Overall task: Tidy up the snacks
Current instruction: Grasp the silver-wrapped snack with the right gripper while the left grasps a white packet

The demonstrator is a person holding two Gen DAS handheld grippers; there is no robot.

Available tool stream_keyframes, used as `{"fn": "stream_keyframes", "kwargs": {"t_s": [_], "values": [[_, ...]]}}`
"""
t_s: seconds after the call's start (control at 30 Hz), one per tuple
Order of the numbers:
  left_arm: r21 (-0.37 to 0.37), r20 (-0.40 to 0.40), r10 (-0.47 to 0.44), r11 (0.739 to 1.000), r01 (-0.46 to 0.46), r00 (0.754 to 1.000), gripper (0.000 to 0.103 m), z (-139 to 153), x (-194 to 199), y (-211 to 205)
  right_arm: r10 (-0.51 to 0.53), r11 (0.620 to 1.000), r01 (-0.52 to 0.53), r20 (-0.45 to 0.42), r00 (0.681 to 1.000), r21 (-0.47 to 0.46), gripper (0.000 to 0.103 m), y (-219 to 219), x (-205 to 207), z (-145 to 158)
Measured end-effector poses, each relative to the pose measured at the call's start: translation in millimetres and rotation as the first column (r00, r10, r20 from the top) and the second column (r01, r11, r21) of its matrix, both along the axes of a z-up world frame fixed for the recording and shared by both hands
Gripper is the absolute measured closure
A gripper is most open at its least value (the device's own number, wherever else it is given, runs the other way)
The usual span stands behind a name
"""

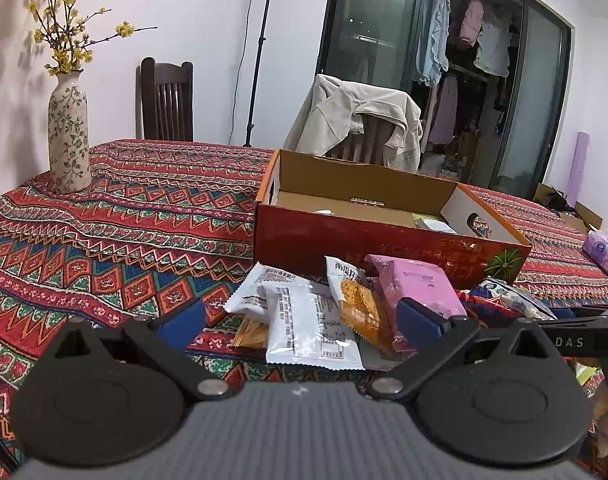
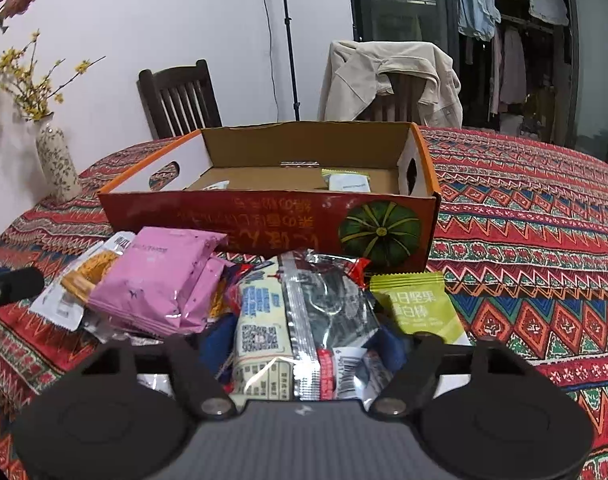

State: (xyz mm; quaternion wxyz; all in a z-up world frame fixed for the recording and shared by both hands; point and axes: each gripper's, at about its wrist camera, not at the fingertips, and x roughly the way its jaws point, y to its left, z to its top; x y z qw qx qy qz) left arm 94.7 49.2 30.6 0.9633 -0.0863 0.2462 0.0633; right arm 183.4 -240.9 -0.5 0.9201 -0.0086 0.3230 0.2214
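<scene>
Snacks lie in a loose heap on the patterned tablecloth [image 1: 124, 216], just in front of the near wall of the open cardboard box [image 2: 272, 216], which stands toward the middle of the table with a few packets already on its floor. The right gripper [image 2: 304, 344] has its jaws around a silver-backed packet [image 2: 327, 312] at the near side of the heap; the blue pads [image 2: 214, 346] sit against the wrapper's sides and seem to pinch it, though a cream packet [image 2: 260, 312] lies overlapped in the same gap. The left gripper [image 1: 300, 316] hangs open over the other end of the heap, its pads clear of the white packet [image 1: 304, 320] and the orange packet [image 1: 359, 308] below it.

The main risk, as I judge it, is a double pick: the cream packet could ride up with the silver one and drop short of the box. Slick foil could also slip through the pads, and a low carry could catch the box's near wall.

Only the right wrist view shows the green packet [image 2: 419, 304] beside the heap and the grip itself. The left wrist view alone shows the white packets and the tissue pack [image 1: 605, 246] by the table's right edge. The pink packet [image 1: 415, 284] appears in both.
</scene>
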Motion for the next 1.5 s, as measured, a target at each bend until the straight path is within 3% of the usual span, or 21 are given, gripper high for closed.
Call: {"fn": "stream_keyframes", "kwargs": {"t_s": [0.13, 0.53, 1.23, 1.5], "values": [[0.001, -0.001, 0.000, 1.000, 0.000, 1.000, 0.000, -1, 0, 0, -0.004, 1.000, 0.003, 0.019, 1.000, 0.016, 0.042, -4, -6, 2], [0.024, 0.001, 0.022, 0.999, -0.022, 1.000, 0.000, 5, 8, 6, -0.071, 0.995, 0.060, 0.133, 0.989, 0.085, 0.042, -25, -22, 14], [0.041, -0.089, 0.009, 0.999, -0.005, 0.996, 0.000, -11, 39, 4, -0.104, 0.991, 0.091, 0.144, 0.984, 0.094, 0.043, -27, -22, 6], [0.144, -0.122, -0.039, 0.988, 0.056, 0.992, 0.000, -19, 38, -5, -0.119, 0.989, 0.105, 0.145, 0.982, 0.101, 0.043, -29, -22, 5]]}}
